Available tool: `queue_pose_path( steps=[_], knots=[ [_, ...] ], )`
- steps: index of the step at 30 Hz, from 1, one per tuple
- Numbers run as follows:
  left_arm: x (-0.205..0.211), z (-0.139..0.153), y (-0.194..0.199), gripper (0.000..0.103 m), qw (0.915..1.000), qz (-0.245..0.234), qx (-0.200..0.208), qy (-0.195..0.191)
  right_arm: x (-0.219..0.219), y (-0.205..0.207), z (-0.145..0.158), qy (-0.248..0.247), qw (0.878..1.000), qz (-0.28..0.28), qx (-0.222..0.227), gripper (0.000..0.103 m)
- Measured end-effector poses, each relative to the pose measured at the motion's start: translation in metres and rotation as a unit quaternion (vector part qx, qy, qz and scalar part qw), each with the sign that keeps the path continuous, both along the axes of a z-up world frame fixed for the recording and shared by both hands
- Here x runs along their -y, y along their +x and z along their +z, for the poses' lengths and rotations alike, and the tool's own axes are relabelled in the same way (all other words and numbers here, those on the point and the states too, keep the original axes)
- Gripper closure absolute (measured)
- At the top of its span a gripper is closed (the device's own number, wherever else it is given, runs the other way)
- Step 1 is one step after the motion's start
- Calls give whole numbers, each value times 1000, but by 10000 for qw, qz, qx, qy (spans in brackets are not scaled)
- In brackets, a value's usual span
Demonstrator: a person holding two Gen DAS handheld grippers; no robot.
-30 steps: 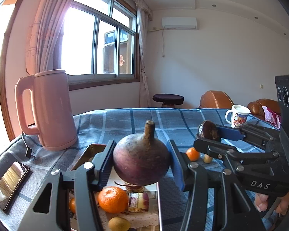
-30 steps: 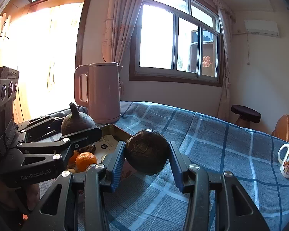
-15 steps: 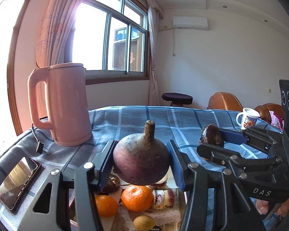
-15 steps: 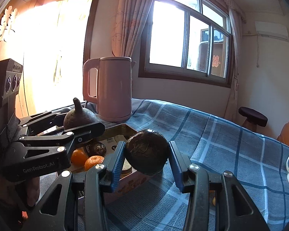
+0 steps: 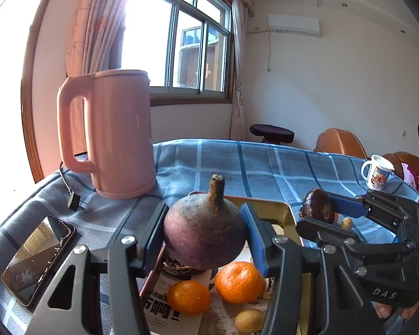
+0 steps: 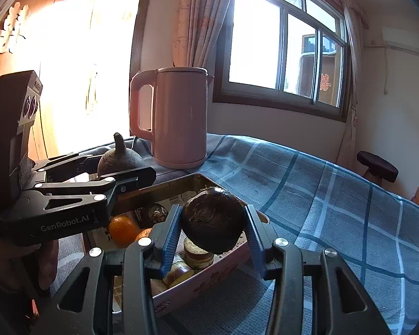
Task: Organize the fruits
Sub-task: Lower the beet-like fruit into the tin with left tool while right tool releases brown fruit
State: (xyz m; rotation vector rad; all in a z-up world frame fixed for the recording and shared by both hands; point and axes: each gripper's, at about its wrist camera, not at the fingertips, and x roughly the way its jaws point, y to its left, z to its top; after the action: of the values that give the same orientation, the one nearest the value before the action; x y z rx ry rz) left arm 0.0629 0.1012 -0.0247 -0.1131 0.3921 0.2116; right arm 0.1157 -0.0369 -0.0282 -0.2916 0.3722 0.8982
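Note:
My left gripper (image 5: 205, 231) is shut on a purple round root (image 5: 204, 237) with a brown stem, held upright over the near left corner of a gold tin tray (image 5: 268, 203). To its right, my right gripper (image 5: 319, 212) is shut on a dark round fruit (image 6: 213, 220), which hangs above the tray's right wall (image 6: 192, 180). Inside the tray lie two oranges (image 5: 238, 282) (image 5: 188, 297), a small yellow-brown fruit (image 5: 248, 321) and some dark items on printed paper. In the right wrist view the left gripper (image 6: 117, 164) and the root (image 6: 120, 159) show at left.
A pink kettle (image 5: 117, 134) stands behind the tray at left, its cord and plug on the blue checked cloth. A phone (image 5: 39, 256) lies at the near left. A small fruit (image 5: 346, 223) rests right of the tray. A mug (image 5: 377, 171) is at the far right edge.
Both grippers have moved forward towards the kettle with their loads. The tray now lies further under them, and the kettle looks larger and closer.

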Motion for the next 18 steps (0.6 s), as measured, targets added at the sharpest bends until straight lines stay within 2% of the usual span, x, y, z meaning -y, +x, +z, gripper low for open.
queue_pose_path(
  steps=[18],
  knots=[
    [-9,-13,15,48,9983,-129,-560,-128,-23,6,-15,-374,9990,0,-236,56]
  ],
)
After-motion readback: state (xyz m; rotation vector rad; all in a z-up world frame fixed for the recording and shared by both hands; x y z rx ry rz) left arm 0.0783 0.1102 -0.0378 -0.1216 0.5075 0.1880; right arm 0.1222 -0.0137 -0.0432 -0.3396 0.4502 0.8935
